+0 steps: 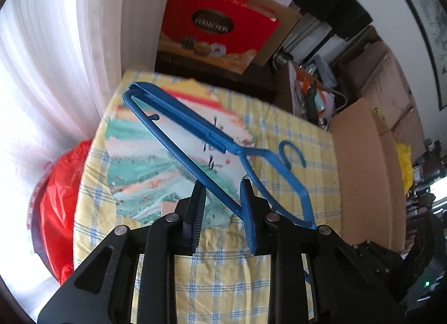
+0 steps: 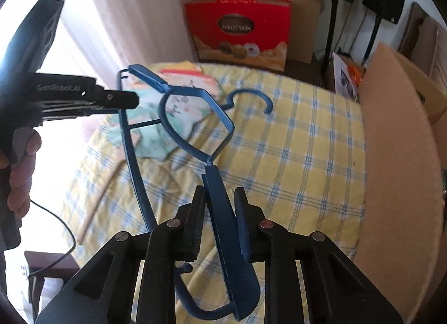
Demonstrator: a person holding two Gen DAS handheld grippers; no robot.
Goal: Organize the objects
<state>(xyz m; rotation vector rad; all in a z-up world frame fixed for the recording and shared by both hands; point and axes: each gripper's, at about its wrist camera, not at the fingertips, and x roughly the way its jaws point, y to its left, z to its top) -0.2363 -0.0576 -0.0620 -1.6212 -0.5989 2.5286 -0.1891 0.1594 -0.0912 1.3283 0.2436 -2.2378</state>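
Plainly, near to far:
Right gripper [image 2: 216, 212]: pads were closed on the broad shoulder end of the blue hanger [image 2: 223, 217], gripping it.
Left gripper [image 1: 222, 201]: jaws narrow around the hanger's [image 1: 195, 139] thin lower bar; bar touched one pad, contact at the other could not be told.
Hanger position: held clear above the bed [image 2: 307, 156], hook [image 2: 251, 100] pointing away, over a folded cloth [image 1: 156, 162].
Handling: looked like light, stiff plastic, thin bars likely to flex or twist; smooth, so possibly slippery.
Best hold: the wide shoulders, one each side, rather than the hook.
Beyond: red box [image 2: 240, 30] against the wall.
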